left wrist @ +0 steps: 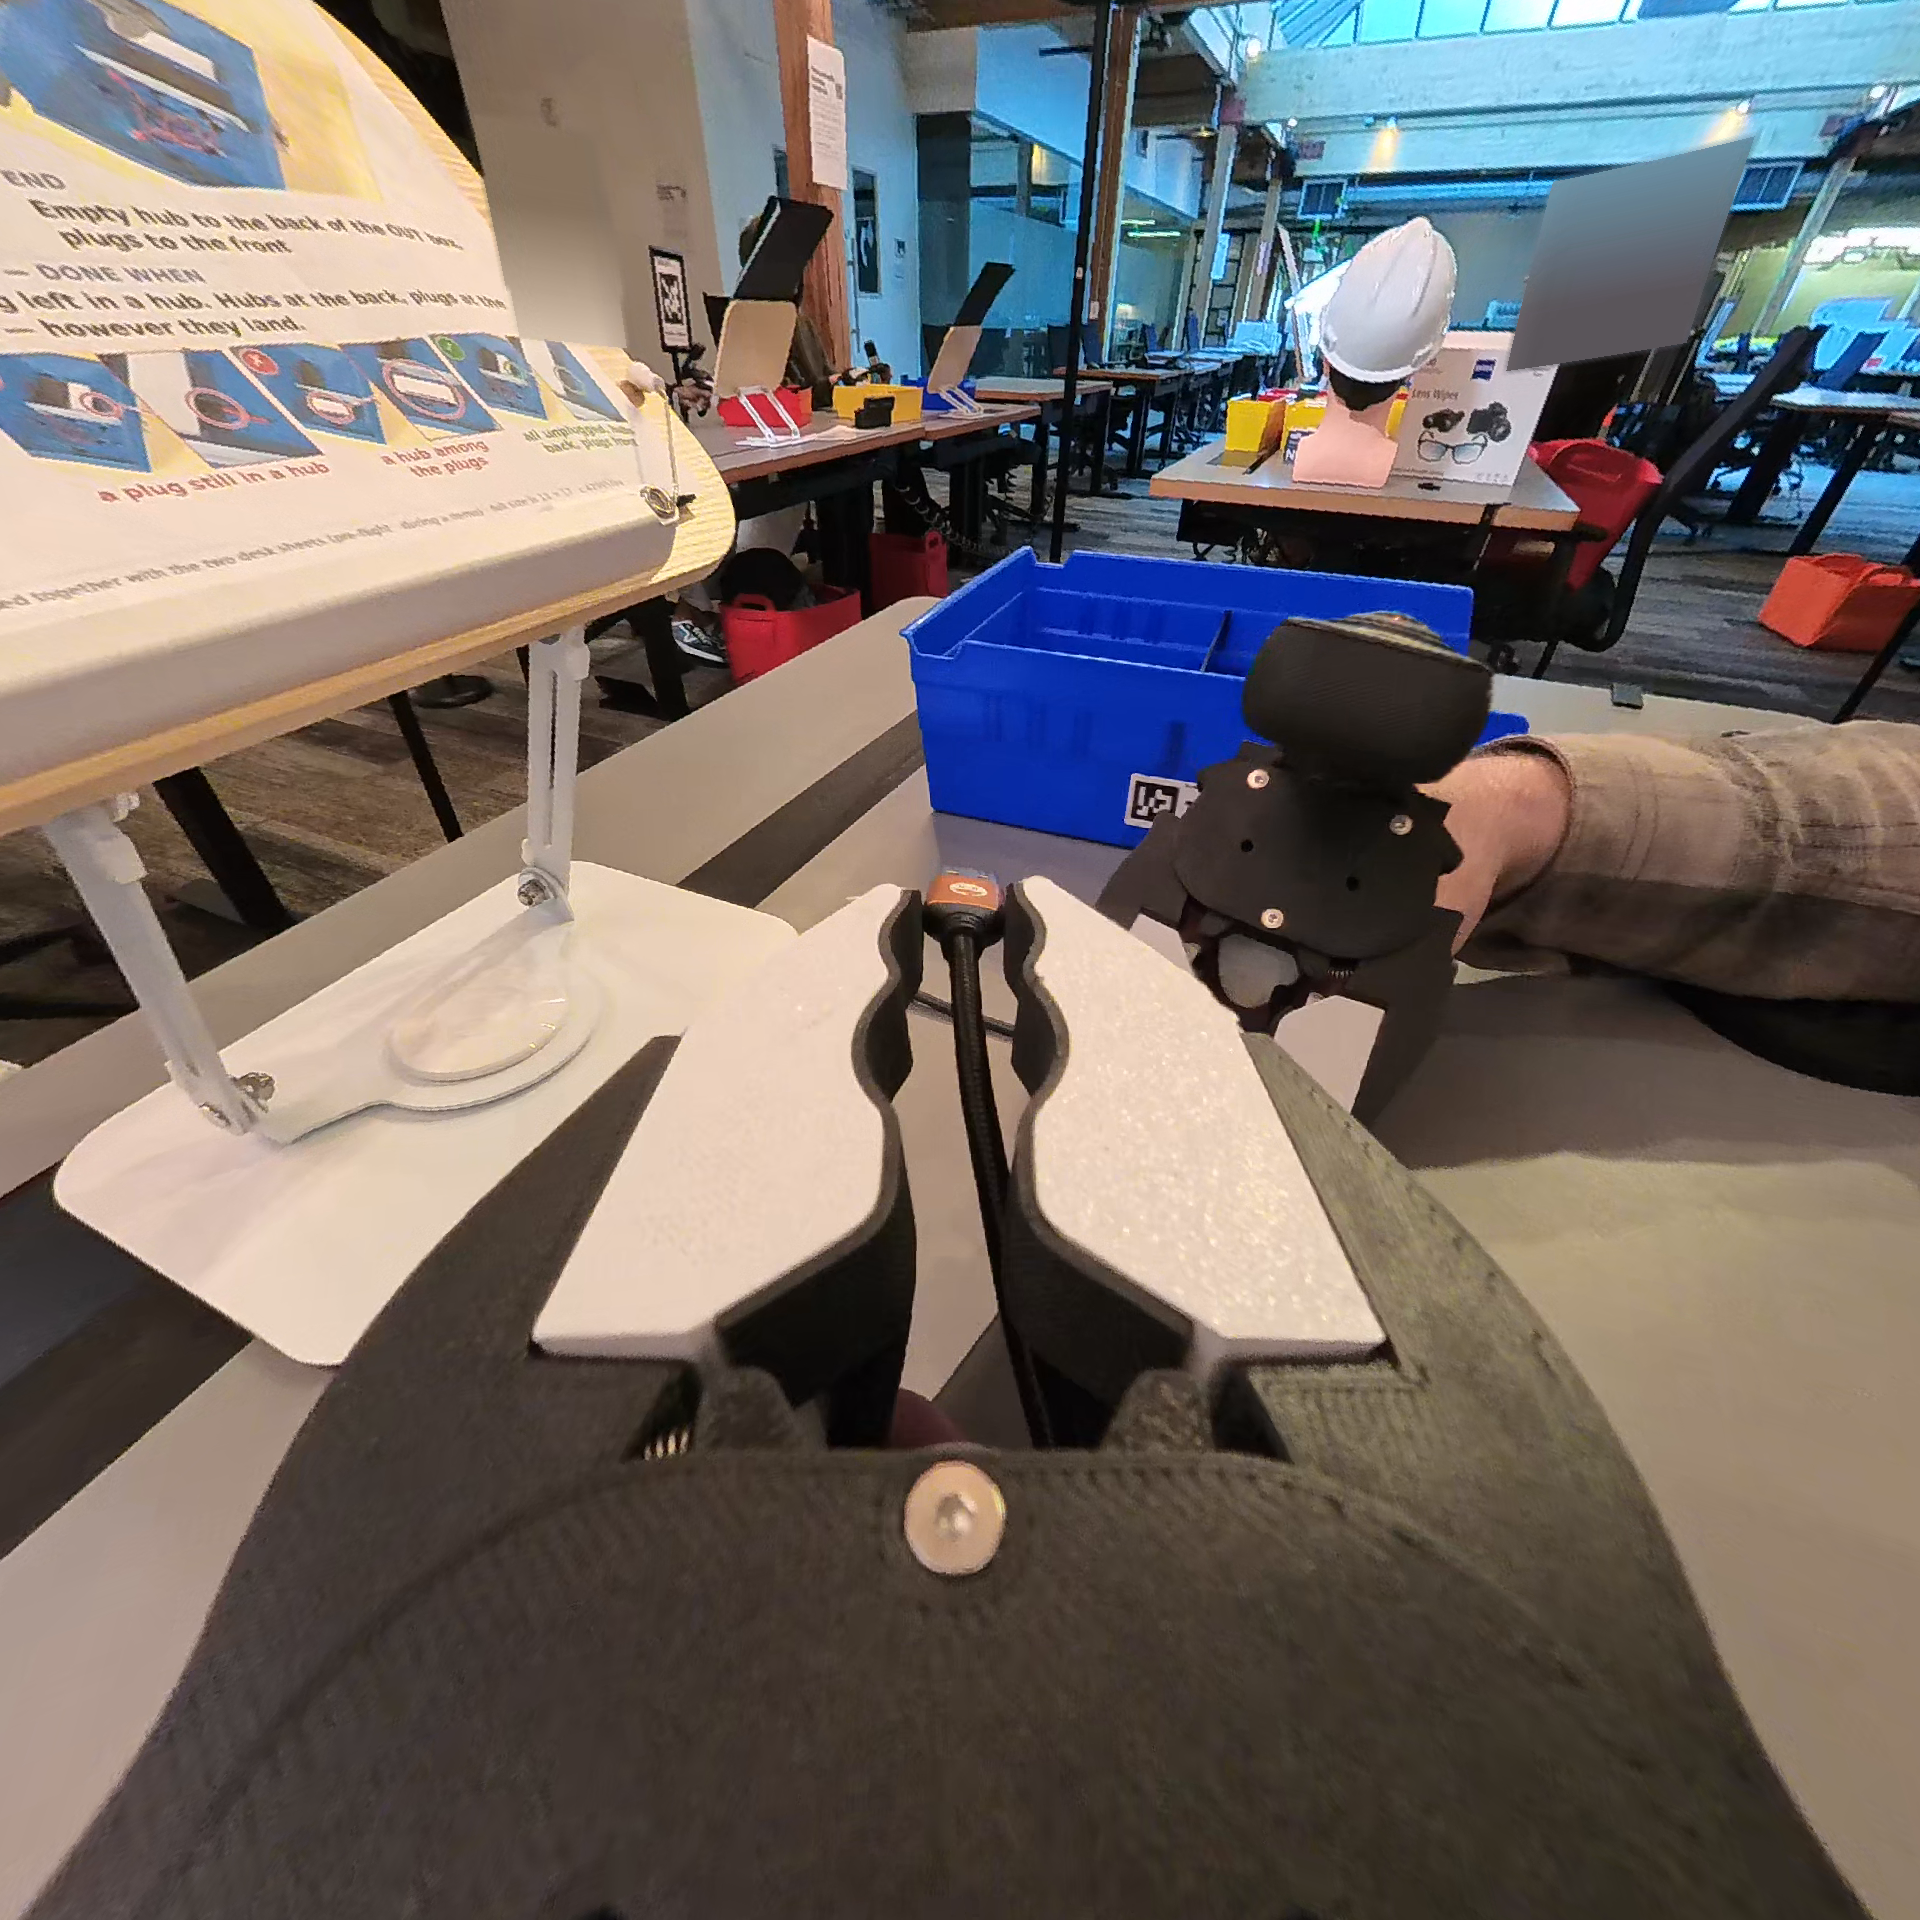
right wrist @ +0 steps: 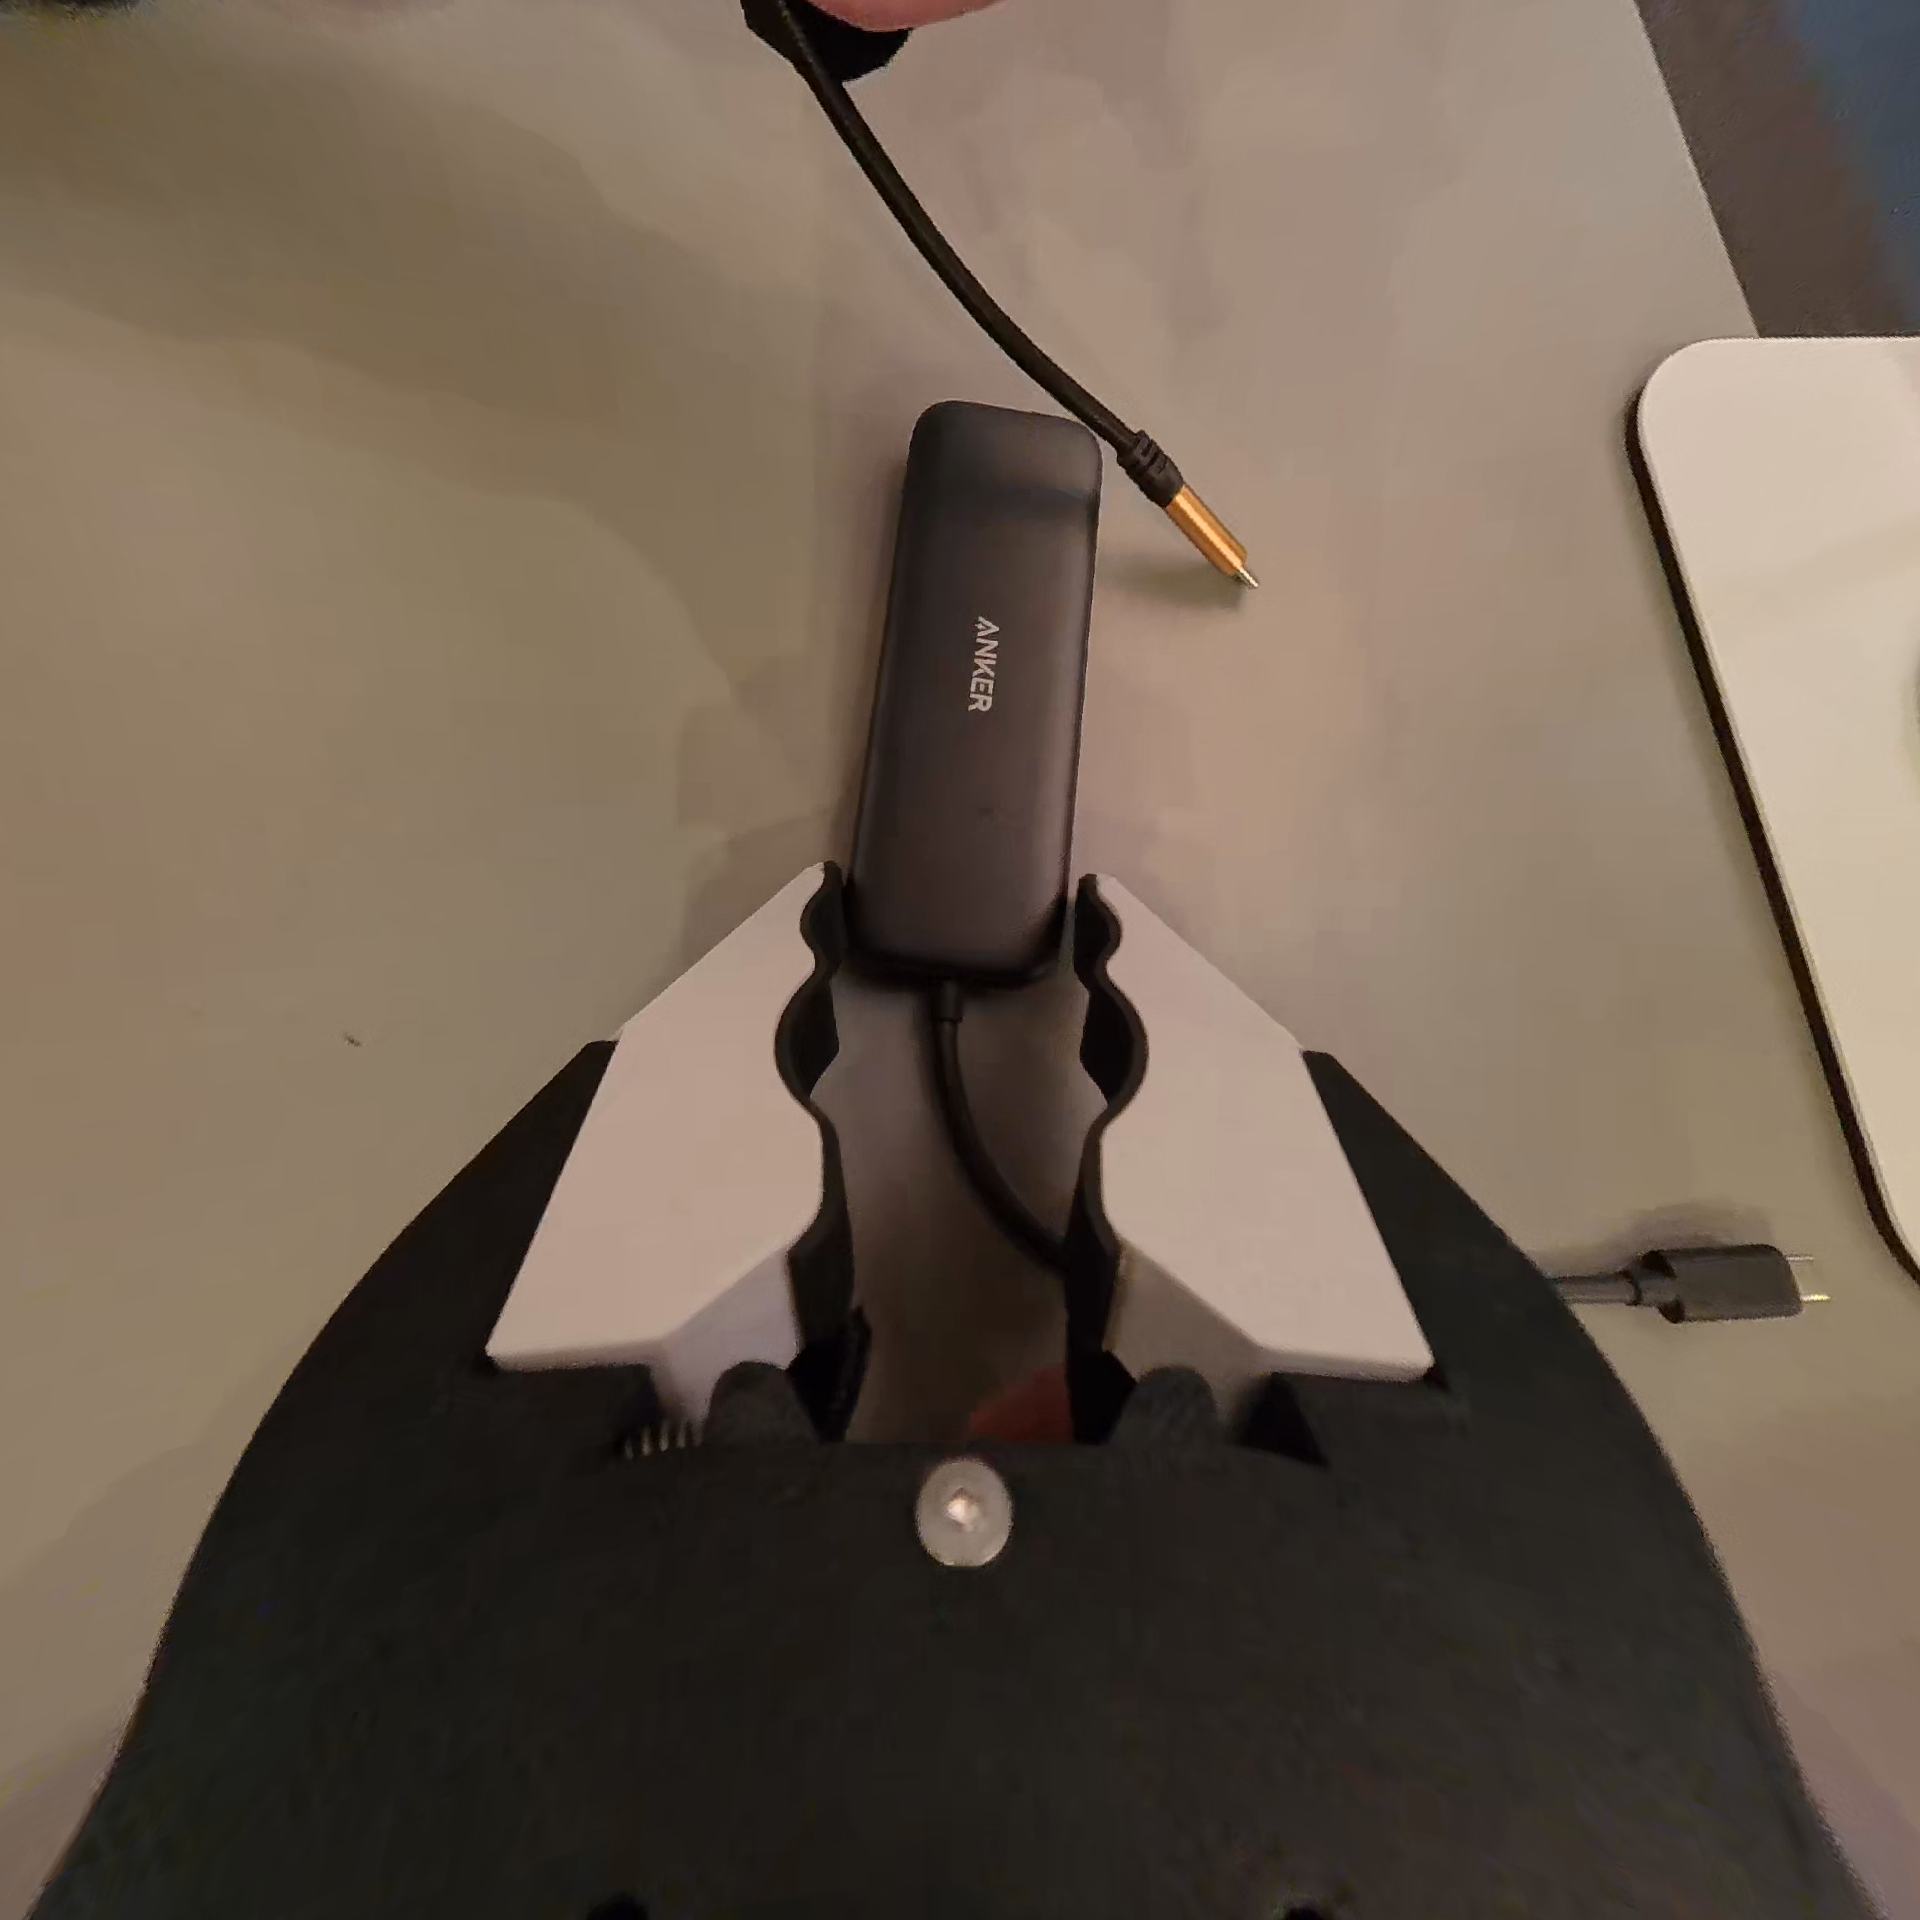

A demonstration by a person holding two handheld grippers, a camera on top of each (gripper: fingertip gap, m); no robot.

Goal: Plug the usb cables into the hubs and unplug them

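My left gripper (left wrist: pixel 964 906) is shut on an orange and black USB plug (left wrist: pixel 966 889) at its fingertips. The plug's black braided cable (left wrist: pixel 987 1122) runs back between the fingers. In the right wrist view the same cable (right wrist: pixel 935 218) hangs down from the top edge, and its gold plug (right wrist: pixel 1205 530) hovers just right of the hub's far end. My right gripper (right wrist: pixel 956 925) is shut on the near end of a dark grey hub (right wrist: pixel 977 686), which lies lengthwise on the grey table (right wrist: pixel 364 623). The right gripper also shows in the left wrist view (left wrist: pixel 1320 883), held by a hand.
A blue bin (left wrist: pixel 1039 717) stands on the table beyond both grippers. A white document stand (left wrist: pixel 343 1122) with an instruction sheet is at the left; its base also shows in the right wrist view (right wrist: pixel 1818 727). The hub's own lead ends in a dark plug (right wrist: pixel 1704 1283) beside my right finger.
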